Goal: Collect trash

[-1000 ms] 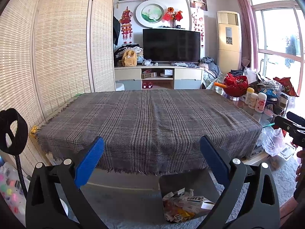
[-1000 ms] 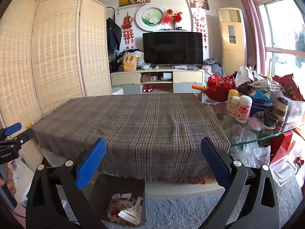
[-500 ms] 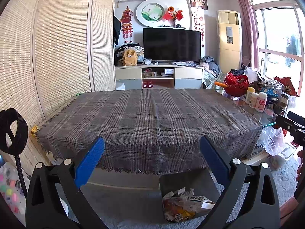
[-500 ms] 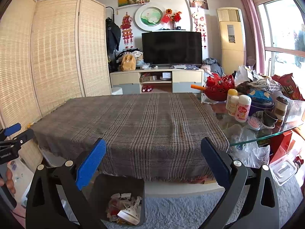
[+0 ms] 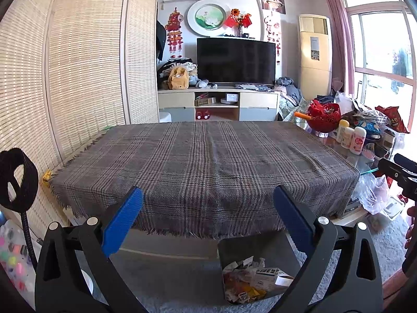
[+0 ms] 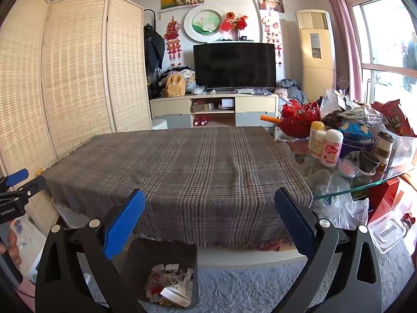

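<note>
Nearest, the left gripper (image 5: pixel 208 219) and the right gripper (image 6: pixel 209 220) hang with fingers spread wide, grasping nothing. Just below them on the carpet stands the dark bin (image 6: pixel 161 271), with the trash (image 6: pixel 169 284) of crumpled paper and wrappers already inside. Beyond it, the plaid cloth (image 5: pixel 203 161) on the table shows no litter. The collecting looks finished or paused; the next move would call for finding any remaining scrap, perhaps among the clutter (image 6: pixel 351 135) at far right.
</note>
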`<action>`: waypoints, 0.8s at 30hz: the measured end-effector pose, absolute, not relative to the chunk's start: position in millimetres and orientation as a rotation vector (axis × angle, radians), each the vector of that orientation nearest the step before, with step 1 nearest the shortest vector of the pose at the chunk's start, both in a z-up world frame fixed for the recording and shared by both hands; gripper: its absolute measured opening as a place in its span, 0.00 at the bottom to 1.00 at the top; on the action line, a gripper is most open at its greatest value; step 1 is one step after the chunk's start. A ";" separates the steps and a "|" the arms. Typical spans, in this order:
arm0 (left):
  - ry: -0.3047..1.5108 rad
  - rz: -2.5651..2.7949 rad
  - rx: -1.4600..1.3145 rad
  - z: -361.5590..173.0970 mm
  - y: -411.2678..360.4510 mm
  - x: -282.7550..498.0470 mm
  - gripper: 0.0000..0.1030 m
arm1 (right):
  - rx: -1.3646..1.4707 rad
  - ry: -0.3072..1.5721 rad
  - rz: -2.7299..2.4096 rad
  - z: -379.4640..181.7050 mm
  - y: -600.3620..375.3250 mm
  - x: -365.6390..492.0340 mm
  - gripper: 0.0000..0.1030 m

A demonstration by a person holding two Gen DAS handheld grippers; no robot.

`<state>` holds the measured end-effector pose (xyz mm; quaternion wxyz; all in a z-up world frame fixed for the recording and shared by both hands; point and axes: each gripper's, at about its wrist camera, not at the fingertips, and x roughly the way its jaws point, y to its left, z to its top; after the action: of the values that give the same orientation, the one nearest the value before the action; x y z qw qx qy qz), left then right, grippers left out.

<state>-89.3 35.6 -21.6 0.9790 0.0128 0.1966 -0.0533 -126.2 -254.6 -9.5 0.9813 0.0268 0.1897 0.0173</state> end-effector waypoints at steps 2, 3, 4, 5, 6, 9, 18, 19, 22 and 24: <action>0.397 -0.106 0.024 -21.3 35.3 -89.4 0.92 | 0.053 0.382 0.034 -9.5 -255.0 -126.0 0.97; 0.397 -0.105 0.024 -21.3 34.4 -89.3 0.92 | 0.053 0.382 0.034 -9.5 -255.1 -126.1 0.97; 0.397 -0.106 0.025 -21.4 35.1 -89.4 0.92 | 0.053 0.383 0.035 -9.5 -255.2 -126.0 0.97; 0.398 -0.106 0.025 -21.6 34.4 -89.2 0.92 | 0.053 0.383 0.035 -9.6 -255.2 -126.0 0.97; 0.398 -0.106 0.024 -21.4 34.4 -89.6 0.92 | 0.053 0.383 0.035 -9.5 -255.4 -126.1 0.97; 0.399 -0.104 0.024 -21.2 33.3 -90.0 0.92 | 0.053 0.383 0.036 -9.5 -255.0 -126.1 0.97; 0.399 -0.102 0.023 -21.9 32.3 -90.8 0.92 | 0.053 0.383 0.035 -9.6 -255.2 -125.9 0.97; 0.401 -0.099 0.024 -22.0 32.2 -90.5 0.92 | 0.053 0.383 0.035 -9.6 -255.2 -125.9 0.97; 0.413 -0.097 0.015 -22.4 31.2 -90.0 0.92 | 0.052 0.384 0.035 -9.5 -255.4 -126.0 0.97; 0.414 -0.086 0.014 -22.4 29.9 -90.8 0.92 | 0.052 0.387 0.034 -9.7 -255.2 -126.0 0.97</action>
<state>-90.8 29.9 -22.4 0.9777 0.0071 0.2057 -0.0425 -126.0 -255.2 -9.7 0.9809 0.0260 0.1921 0.0169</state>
